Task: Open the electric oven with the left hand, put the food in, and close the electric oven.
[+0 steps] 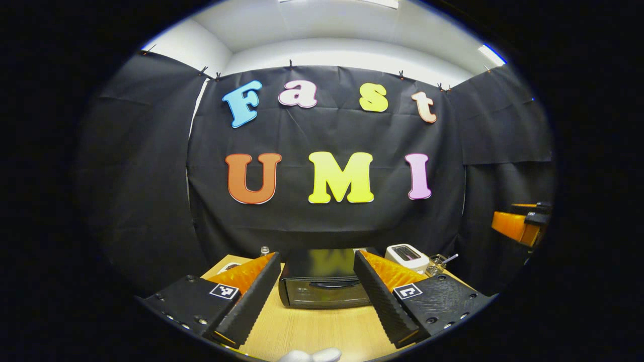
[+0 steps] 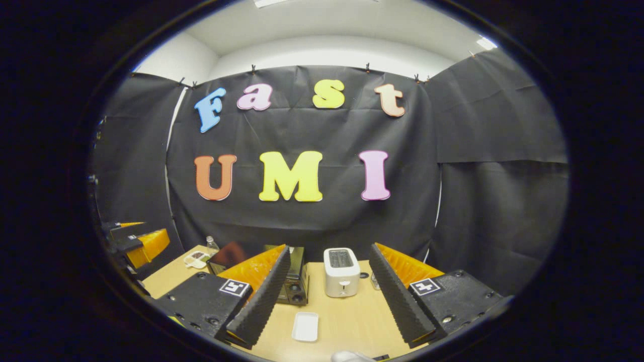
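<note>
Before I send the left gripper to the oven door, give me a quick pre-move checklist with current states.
1. Oven door shut, handle facing the left gripper: ok.
2. Left gripper open, holding nothing: ok.
3. Table path to the handle free: ok.
4. Right gripper open, holding nothing: ok.
5. Toaster stands beside the oven, off the door's swing: ok.
6. Food ready on the white tray: not ok, tray looks bare.

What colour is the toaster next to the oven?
White, with a dark slot on top. The toaster shows best in the right gripper view, standing right of the black oven.
</note>
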A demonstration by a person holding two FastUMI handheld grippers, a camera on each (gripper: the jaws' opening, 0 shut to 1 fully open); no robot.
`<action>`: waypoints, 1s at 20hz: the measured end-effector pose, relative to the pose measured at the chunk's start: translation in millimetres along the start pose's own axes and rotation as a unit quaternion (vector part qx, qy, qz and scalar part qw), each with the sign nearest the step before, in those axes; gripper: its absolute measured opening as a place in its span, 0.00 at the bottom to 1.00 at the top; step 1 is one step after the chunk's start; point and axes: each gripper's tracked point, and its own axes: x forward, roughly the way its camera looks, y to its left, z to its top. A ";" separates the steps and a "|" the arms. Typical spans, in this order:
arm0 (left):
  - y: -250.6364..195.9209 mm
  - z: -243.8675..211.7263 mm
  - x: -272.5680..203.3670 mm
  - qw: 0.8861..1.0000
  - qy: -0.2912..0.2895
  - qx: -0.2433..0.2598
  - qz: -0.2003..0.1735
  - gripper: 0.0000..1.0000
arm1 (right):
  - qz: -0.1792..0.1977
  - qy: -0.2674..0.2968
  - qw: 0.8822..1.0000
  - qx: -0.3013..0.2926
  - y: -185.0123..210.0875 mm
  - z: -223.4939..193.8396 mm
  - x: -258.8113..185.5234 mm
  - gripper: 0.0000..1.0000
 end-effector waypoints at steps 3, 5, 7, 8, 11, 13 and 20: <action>3.0 23.9 -12.7 1.000 -0.025 0.009 0.004 0.95 | 0.000 -0.004 1.000 0.005 1.1 5.3 -8.7 1.00; 3.5 29.1 -18.4 0.999 -0.031 0.009 0.003 0.95 | 0.000 -0.005 1.000 0.006 2.3 9.7 -10.2 0.91; 4.6 29.6 -23.6 1.000 -0.028 -0.004 0.002 0.95 | -0.003 -0.010 1.000 0.002 0.5 15.5 -13.5 1.00; 6.2 32.6 -25.6 1.000 -0.030 -0.006 0.003 0.96 | -0.003 -0.013 1.000 0.000 0.0 17.6 -11.6 1.00; 11.6 38.3 -26.2 0.999 -0.036 0.001 0.007 0.96 | -0.005 -0.023 1.000 -0.007 -1.5 27.0 -15.5 1.00; 12.2 41.2 -27.4 0.999 -0.040 0.000 0.009 0.95 | -0.004 -0.026 1.000 -0.007 -2.6 28.8 -17.7 1.00; 8.9 51.1 -33.8 0.999 -0.054 0.005 0.007 0.95 | 0.000 -0.028 1.000 -0.005 -2.5 31.9 -20.2 0.91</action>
